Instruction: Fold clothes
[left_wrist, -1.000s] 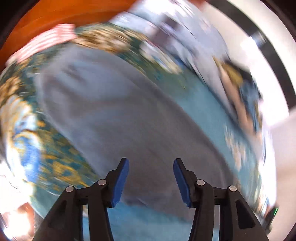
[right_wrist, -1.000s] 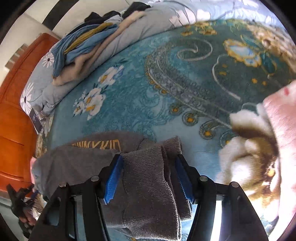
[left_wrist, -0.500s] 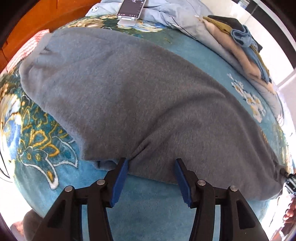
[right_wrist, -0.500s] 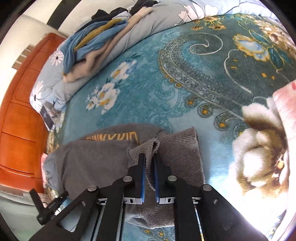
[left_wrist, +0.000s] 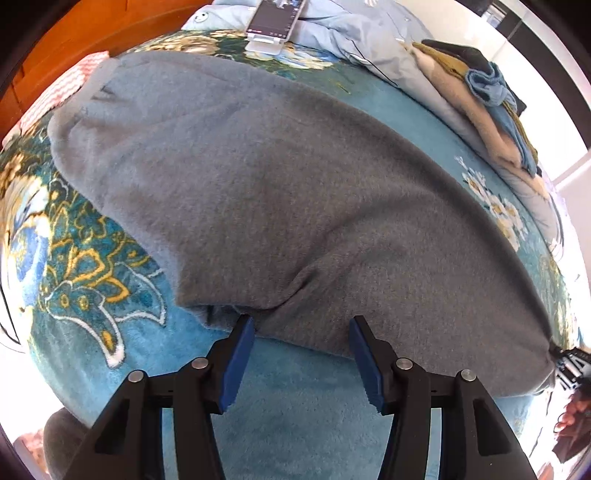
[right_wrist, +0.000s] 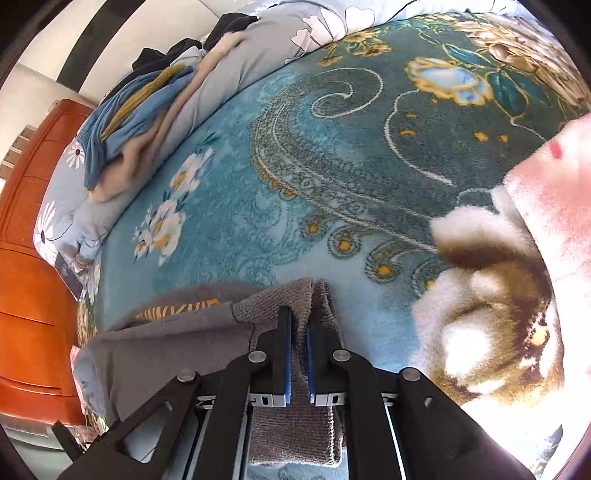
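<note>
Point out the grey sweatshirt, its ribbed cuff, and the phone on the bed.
grey sweatshirt (left_wrist: 280, 192): left wrist view, middle of its flat body.
ribbed cuff (right_wrist: 291, 439): right wrist view, the knit hanging below the pads of the shut right claw.
phone (left_wrist: 275, 16): left wrist view, its dark screen.

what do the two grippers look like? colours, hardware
The left gripper and the right gripper match: angular black linkage arms with round silver pivot pins, and flat blue pads on the inner finger faces. No cables or sleeves show.
</note>
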